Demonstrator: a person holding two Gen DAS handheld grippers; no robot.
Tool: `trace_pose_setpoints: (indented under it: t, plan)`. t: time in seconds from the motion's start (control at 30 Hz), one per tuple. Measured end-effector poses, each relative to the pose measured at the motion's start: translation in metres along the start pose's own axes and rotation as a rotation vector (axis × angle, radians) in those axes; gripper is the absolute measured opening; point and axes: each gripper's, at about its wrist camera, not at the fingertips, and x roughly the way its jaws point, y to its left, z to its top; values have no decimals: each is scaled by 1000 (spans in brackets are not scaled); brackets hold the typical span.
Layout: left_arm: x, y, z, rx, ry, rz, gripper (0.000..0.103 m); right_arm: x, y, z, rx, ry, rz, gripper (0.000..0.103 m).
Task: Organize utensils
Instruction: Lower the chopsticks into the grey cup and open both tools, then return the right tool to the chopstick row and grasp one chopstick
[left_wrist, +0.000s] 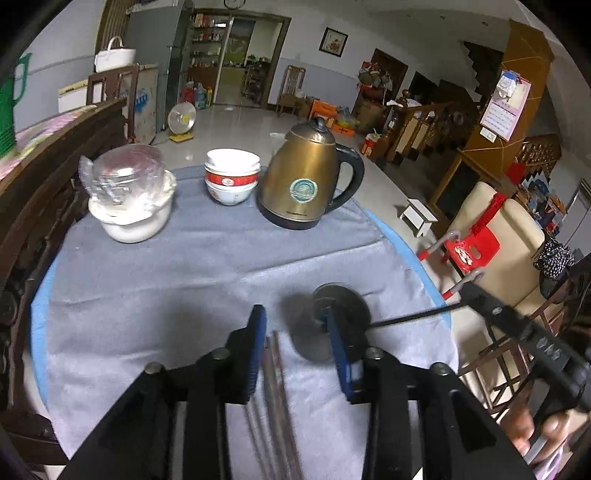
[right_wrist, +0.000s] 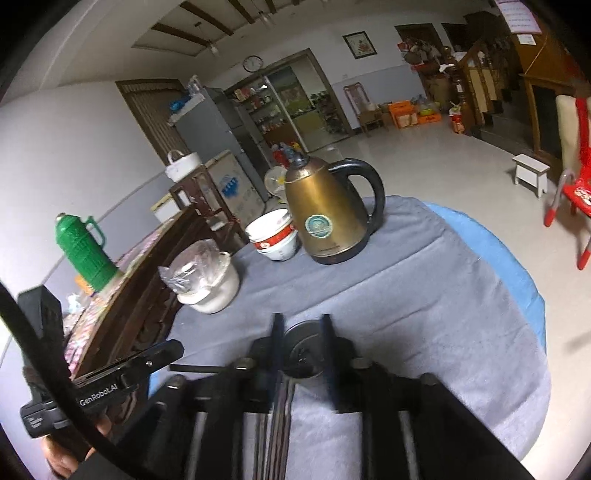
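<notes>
Left tool (left_wrist: 295, 325) and right tool (right_wrist: 301, 330) both gape

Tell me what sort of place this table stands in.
Most likely the main living and dining room of a family home. A brass-coloured electric kettle and stacked rice bowls stand on the cloth-covered table, with a refrigerator and a wooden staircase behind.

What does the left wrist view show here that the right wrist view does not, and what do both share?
Only the left wrist view: the left claw open over the chopsticks, and a wall calendar at right.

Only the right wrist view: a green thermos on the wooden furniture, the right claw open, and a wall clock.

Both: the brass kettle, stacked bowls, plastic-wrapped white pot, dark round disc and grey cloth.
</notes>
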Motion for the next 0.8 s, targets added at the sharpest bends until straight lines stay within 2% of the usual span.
trace_pose_setpoints:
  t: [0.1, 0.17, 0.23, 0.33, 0.43, 0.53, 0.67, 0.8]
  plan:
    - [-13, 17, -14, -13, -7, 15, 40, -20, 1, -10, 4, -58, 36, 61]
    - [-20, 30, -28, -22, -3, 39, 40, -35, 5, -18, -10, -104, 55, 61]
    - [-21, 42, -41, -34, 9, 75, 40, -45, 7, -26, -22, -109, 75, 51]
    - [-13, 62, -64, -64, 66, 104, 40, -48, 17, -44, -68, -53, 127, 39]
    - [6, 78, -92, -114, 142, 107, 40, -38, 30, -72, -131, 21, 138, 37]
    - [27, 85, -113, -150, 212, 118, 40, -7, 36, -103, -166, 131, 119, 28]
    - [46, 83, -131, -152, 265, 115, 40, 59, 29, -142, -130, 316, 86, 21]
    - [59, 81, -143, -163, 304, 95, 40, 103, 18, -165, -97, 400, 55, 17]
